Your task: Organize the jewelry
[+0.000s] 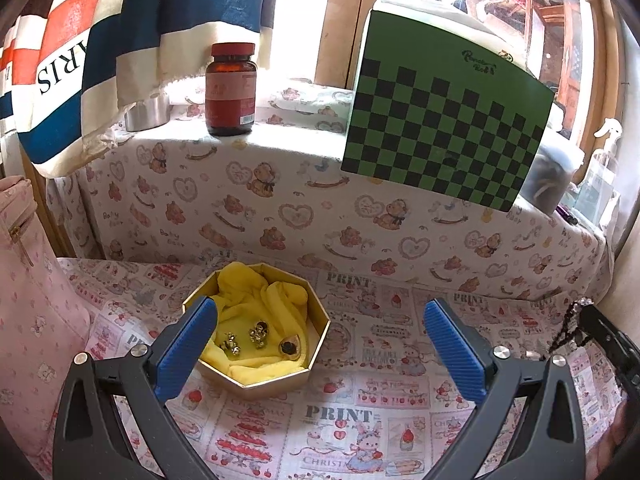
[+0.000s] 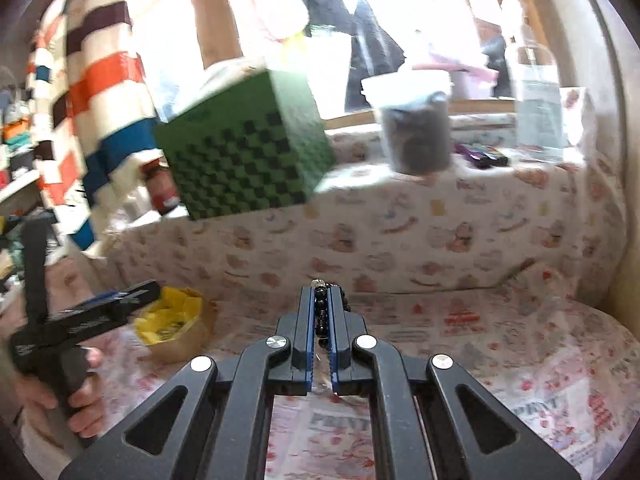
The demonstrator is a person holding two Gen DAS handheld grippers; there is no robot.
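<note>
Under your fingers a printed cloth (image 1: 360, 420) covers the surface; the gold octagonal box (image 1: 256, 376) sits on it beside your left gripper's left finger (image 1: 188, 348).

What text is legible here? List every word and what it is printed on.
"PRINT": on the patterned table cover, repeated.
"CHRISTMAS": on the same cover, partly cut off.
"Baby Bear": small script on the teddy-bear cloth.
"RIS": on the striped hanging fabric, the rest hidden.
Script logo on the green checkered box: too small to read.
Label on the brown bottle: too blurred.
</note>
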